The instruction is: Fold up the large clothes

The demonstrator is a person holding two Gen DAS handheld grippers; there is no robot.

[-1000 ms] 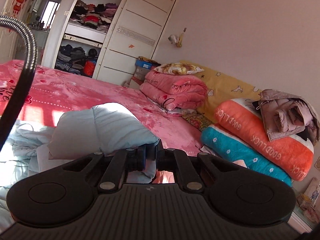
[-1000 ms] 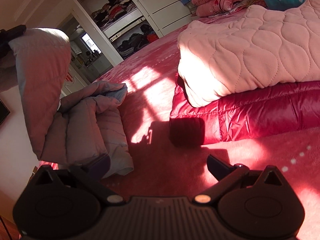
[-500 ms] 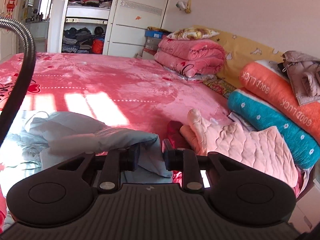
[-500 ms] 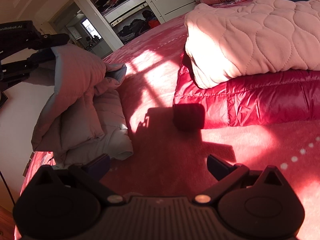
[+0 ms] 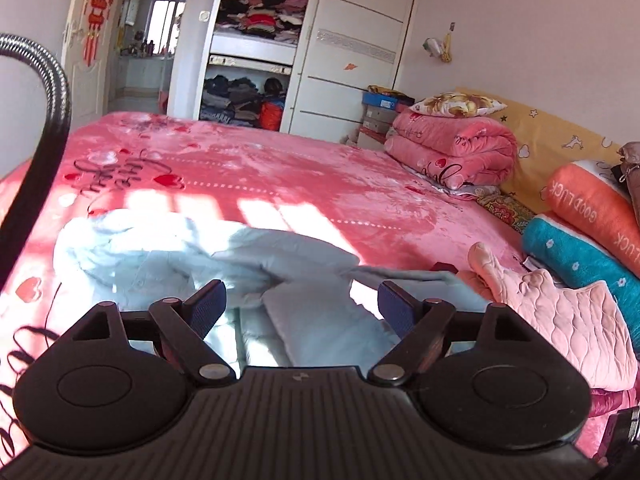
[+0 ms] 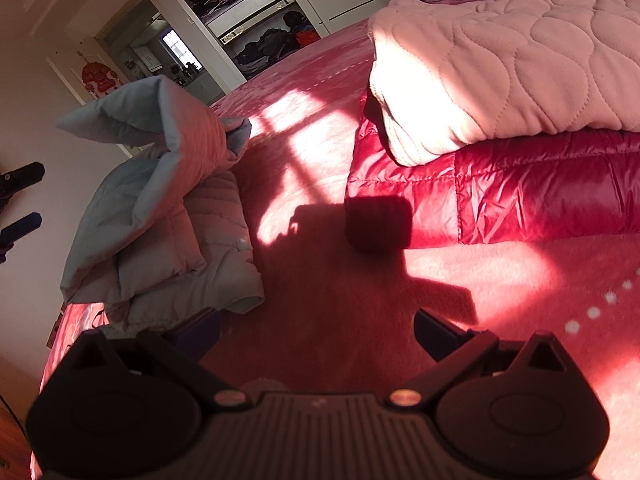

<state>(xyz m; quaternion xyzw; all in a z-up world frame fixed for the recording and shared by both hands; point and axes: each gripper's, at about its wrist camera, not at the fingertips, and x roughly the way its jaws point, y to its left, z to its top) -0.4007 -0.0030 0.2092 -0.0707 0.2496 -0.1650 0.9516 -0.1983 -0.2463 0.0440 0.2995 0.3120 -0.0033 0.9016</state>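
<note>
A light blue padded jacket (image 5: 224, 264) lies partly folded on the pink bedspread (image 5: 280, 176). My left gripper (image 5: 302, 306) is open just above the jacket and holds nothing. In the right wrist view the jacket (image 6: 160, 216) lies at the left, one flap still standing up. My right gripper (image 6: 316, 330) is open and empty, low over the bedspread (image 6: 340, 300) beside the jacket's hem. The left gripper's fingers (image 6: 20, 224) show apart at the far left edge.
A folded pink quilted garment (image 6: 500, 60) lies on a folded red down jacket (image 6: 500, 192) at the right. Rolled blankets (image 5: 588, 216) and a pink quilt (image 5: 452, 148) line the headboard side. An open wardrobe (image 5: 252, 68) stands behind the bed.
My left gripper lowered the jacket's flap onto the pile, opened and let it go. The right gripper has stayed open and nearly still.
</note>
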